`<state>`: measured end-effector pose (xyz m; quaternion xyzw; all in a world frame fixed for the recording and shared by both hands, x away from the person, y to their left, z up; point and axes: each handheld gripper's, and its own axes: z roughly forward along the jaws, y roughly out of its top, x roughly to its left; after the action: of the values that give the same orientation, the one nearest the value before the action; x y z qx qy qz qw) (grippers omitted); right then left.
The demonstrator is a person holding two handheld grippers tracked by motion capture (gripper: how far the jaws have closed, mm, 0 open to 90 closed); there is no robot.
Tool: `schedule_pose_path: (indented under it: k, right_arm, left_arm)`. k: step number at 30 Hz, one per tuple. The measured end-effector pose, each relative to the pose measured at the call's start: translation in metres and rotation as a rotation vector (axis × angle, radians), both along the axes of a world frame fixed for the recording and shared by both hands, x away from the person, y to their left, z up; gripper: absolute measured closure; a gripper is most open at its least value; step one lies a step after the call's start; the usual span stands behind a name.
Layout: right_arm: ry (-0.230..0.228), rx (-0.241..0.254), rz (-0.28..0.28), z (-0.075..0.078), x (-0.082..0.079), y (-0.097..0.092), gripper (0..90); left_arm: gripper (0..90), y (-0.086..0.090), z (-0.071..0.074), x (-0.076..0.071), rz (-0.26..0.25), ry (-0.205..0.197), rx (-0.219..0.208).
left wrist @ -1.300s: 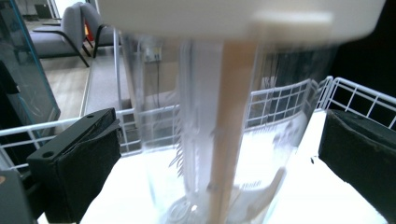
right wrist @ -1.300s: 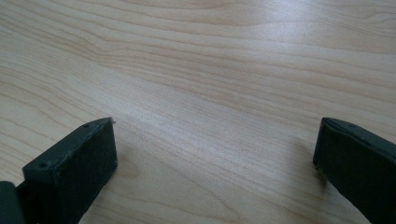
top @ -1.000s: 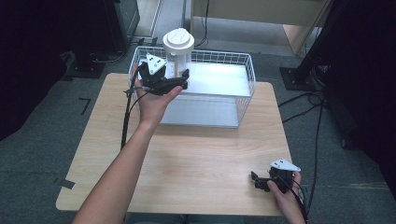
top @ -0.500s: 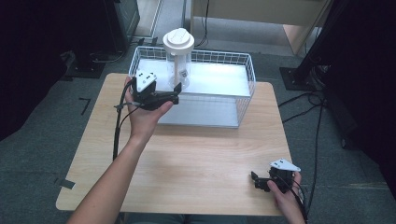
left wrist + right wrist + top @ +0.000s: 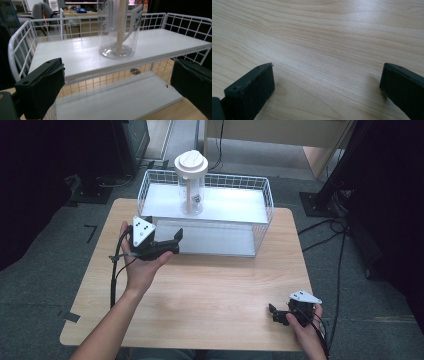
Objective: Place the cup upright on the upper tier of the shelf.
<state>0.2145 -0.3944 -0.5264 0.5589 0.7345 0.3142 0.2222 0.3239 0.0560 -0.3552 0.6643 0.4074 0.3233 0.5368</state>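
Left gripper [image 5: 176, 239]: jaws spread wide, holding nothing, just in front of the wire basket [image 5: 260, 227] and pointed at it.
Jar [image 5: 191, 182]: a clear jar with a white lid, upright on the basket's upper white shelf, apart from both grippers.
Right gripper [image 5: 274, 312]: jaws wide apart and empty, low over the table [image 5: 220, 295] near its front right corner.
Progress: to my eye the jar is set in place; little seems left.

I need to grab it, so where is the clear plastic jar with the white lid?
In the high view, the clear plastic jar with the white lid stands upright on the white wire basket's upper shelf, left of centre.
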Motion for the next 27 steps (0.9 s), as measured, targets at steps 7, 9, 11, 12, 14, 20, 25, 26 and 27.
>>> schedule_pose_path:
  k: [7, 9, 11, 12, 14, 20, 25, 26, 27]
  right_arm:
    - [0.000, 0.000, 0.000, 0.000, 0.000, 0.000, 0.0]
    - [0.000, 0.000, -0.001, 0.000, 0.000, 0.000, 0.0]
    - [0.000, 0.000, 0.000, 0.000, 0.000, 0.000, 0.0]
    - [0.000, 0.001, -0.001, 0.000, 0.000, 0.000, 0.0]
    - [-0.001, 0.000, 0.000, 0.000, 0.000, 0.000, 0.0]
    - [0.001, 0.000, -0.002, 0.000, 0.000, 0.000, 0.0]
    - [0.001, -0.001, -0.001, 0.000, 0.000, 0.000, 0.0]
    - [0.001, -0.001, -0.001, 0.000, 0.000, 0.000, 0.0]
    - [0.001, 0.000, -0.001, 0.000, 0.000, 0.000, 0.0]
  left_arm:
    - [0.0, 0.020, -0.018, -0.020, -0.012, 0.030, -0.037]
    - [0.0, 0.026, -0.023, -0.026, -0.011, 0.032, -0.027]
    - [0.0, 0.032, -0.029, -0.031, -0.006, 0.030, -0.013]
    - [0.0, 0.035, -0.032, -0.033, -0.002, 0.034, -0.009]
    - [0.0, 0.042, -0.039, -0.038, 0.004, 0.045, -0.015]
    - [0.0, 0.061, -0.062, -0.051, 0.024, 0.075, 0.015]
    - [0.0, 0.073, -0.078, -0.059, 0.045, 0.117, -0.008]
    - [0.0, 0.075, -0.081, -0.061, 0.045, 0.124, -0.002]
    - [0.0, 0.076, -0.085, -0.063, 0.047, 0.129, 0.000]
